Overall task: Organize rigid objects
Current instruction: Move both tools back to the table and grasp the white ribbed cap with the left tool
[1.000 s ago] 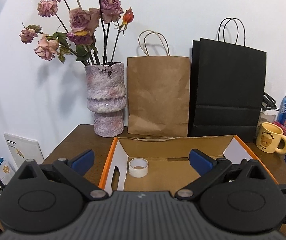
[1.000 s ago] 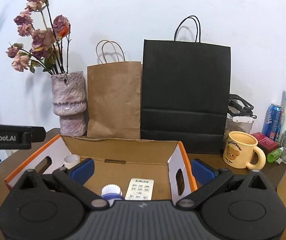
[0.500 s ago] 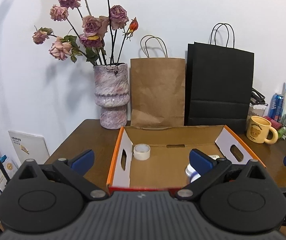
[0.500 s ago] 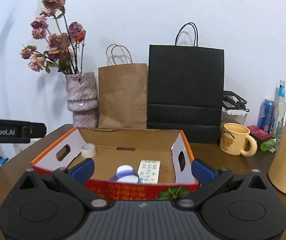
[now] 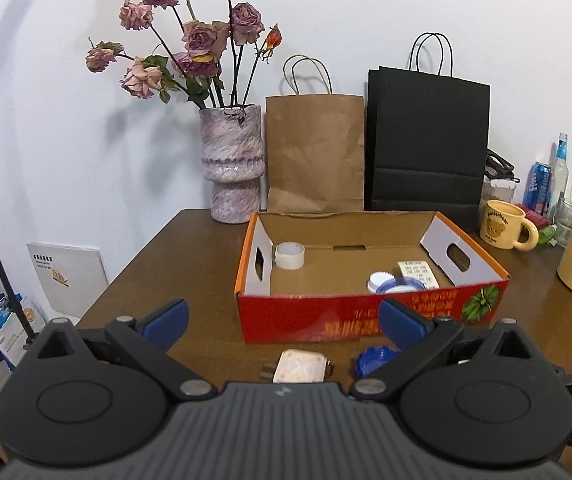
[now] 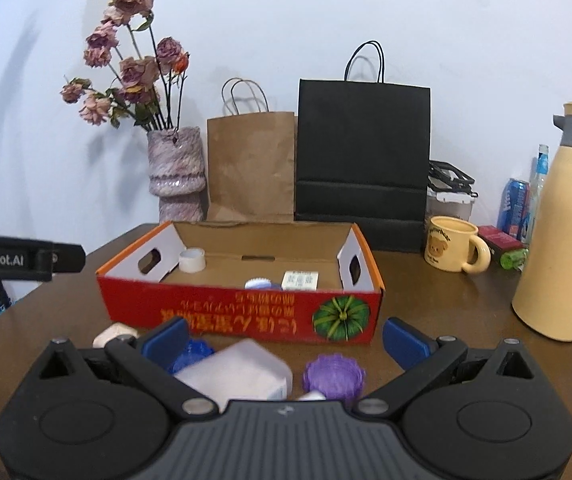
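Observation:
A red cardboard box (image 5: pixel 366 316) (image 6: pixel 238 312) stands on the wooden table and holds a tape roll (image 5: pixel 289 255) (image 6: pixel 192 260), a white-capped blue jar (image 5: pixel 390 282) (image 6: pixel 258 283) and a small white remote (image 5: pixel 418 274) (image 6: pixel 300 280). In front of the box lie a cream plug adapter (image 5: pixel 300 366) (image 6: pixel 112 335), a blue ridged lid (image 5: pixel 374 360) (image 6: pixel 192 354), a translucent white box (image 6: pixel 238 372) and a purple ridged lid (image 6: pixel 332 374). My left gripper (image 5: pixel 284 322) is open above the adapter. My right gripper (image 6: pixel 286 338) is open above the white box and purple lid.
At the back stand a vase of dried roses (image 5: pixel 232 164), a brown paper bag (image 5: pixel 314 152) and a black paper bag (image 5: pixel 426 140). A yellow bear mug (image 6: pixel 452 250), cans, a bottle and a tall cream thermos (image 6: pixel 558 240) crowd the right side. The table edge runs along the left.
Both grippers have drawn back from over the box toward the table's front. The box's red front wall and the loose items before it have come into view. Both stayed open.

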A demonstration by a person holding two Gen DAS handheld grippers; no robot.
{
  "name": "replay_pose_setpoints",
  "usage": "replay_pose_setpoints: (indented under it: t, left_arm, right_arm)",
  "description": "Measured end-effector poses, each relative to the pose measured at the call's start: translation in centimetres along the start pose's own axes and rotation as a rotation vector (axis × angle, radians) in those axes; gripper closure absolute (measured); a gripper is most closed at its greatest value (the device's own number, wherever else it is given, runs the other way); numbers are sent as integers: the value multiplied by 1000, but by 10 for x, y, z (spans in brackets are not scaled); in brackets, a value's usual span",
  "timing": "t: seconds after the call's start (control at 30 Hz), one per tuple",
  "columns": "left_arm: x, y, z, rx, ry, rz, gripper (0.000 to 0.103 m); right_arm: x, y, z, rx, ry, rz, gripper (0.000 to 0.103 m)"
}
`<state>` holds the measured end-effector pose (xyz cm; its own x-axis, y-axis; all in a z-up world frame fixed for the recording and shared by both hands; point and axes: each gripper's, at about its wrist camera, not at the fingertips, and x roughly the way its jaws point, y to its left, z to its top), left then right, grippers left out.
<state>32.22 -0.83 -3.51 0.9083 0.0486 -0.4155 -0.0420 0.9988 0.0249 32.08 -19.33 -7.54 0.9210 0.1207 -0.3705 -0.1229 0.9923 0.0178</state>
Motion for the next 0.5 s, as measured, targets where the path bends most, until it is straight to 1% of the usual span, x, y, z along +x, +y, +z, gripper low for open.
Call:
replay_pose_setpoints:
  t: [0.27,0.5]
  left_arm:
    - [-22,6,-21,1,27,16,0]
    - [-32,11,-44,6,69,29,0]
  right_arm:
    - [-26,5,-24,-15,35,15,0]
    - [-40,6,-43,-28,63,25,0]
